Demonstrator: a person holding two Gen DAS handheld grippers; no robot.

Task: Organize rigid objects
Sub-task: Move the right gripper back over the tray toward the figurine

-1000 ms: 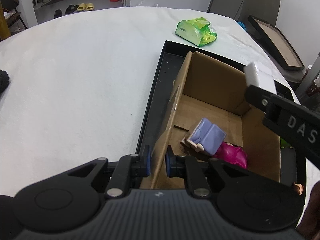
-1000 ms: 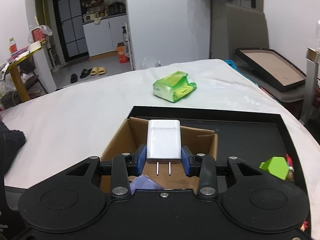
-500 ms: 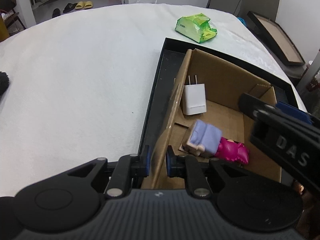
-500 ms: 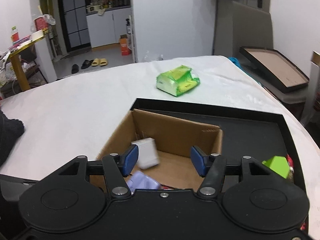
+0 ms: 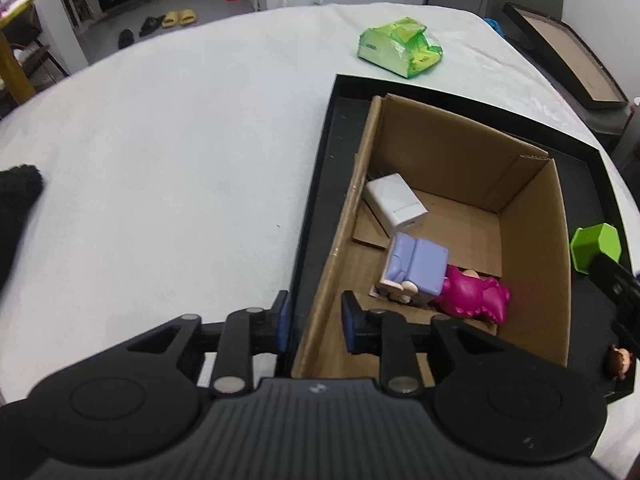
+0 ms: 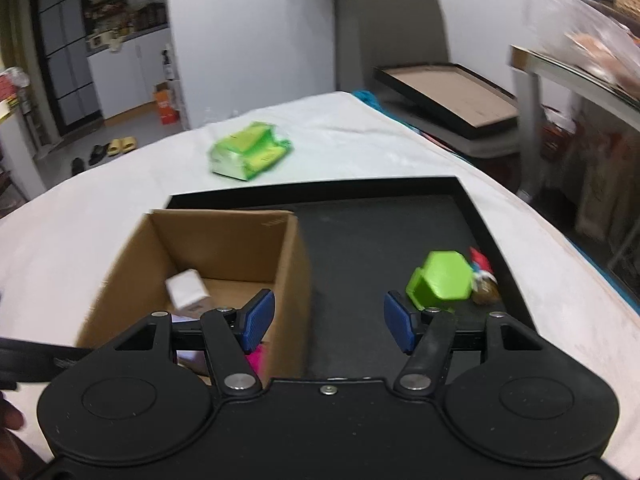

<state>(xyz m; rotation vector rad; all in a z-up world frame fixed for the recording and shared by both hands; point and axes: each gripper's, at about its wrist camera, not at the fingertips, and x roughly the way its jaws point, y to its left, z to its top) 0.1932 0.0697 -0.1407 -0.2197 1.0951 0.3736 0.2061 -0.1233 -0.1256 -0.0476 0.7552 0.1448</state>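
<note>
A cardboard box [image 5: 532, 264] stands in a black tray [image 5: 320, 184]. In it lie a white charger [image 5: 396, 204], a lilac toy [image 5: 418, 266] and a magenta toy [image 5: 476, 296]. My left gripper [image 5: 314, 318] straddles the box's near left wall, jaws slightly apart, no longer pinching it. My right gripper [image 6: 328, 322] is open and empty above the tray [image 6: 360, 240], right of the box [image 6: 228, 240]. A green hexagonal block [image 6: 442, 278] lies on the tray ahead of its right finger; it also shows in the left wrist view [image 5: 594, 246]. The charger [image 6: 186, 288] shows inside the box.
A green packet [image 5: 400, 46] lies on the white table beyond the tray, also in the right wrist view [image 6: 248, 154]. Small figures sit by the green block [image 6: 482, 276] and at the tray's near right corner [image 5: 618, 360]. A black cloth [image 5: 16, 196] lies at far left.
My right gripper let go of the white charger, which dropped into the box. It then opened wide and swung right toward the green block. My left gripper loosened on the box wall.
</note>
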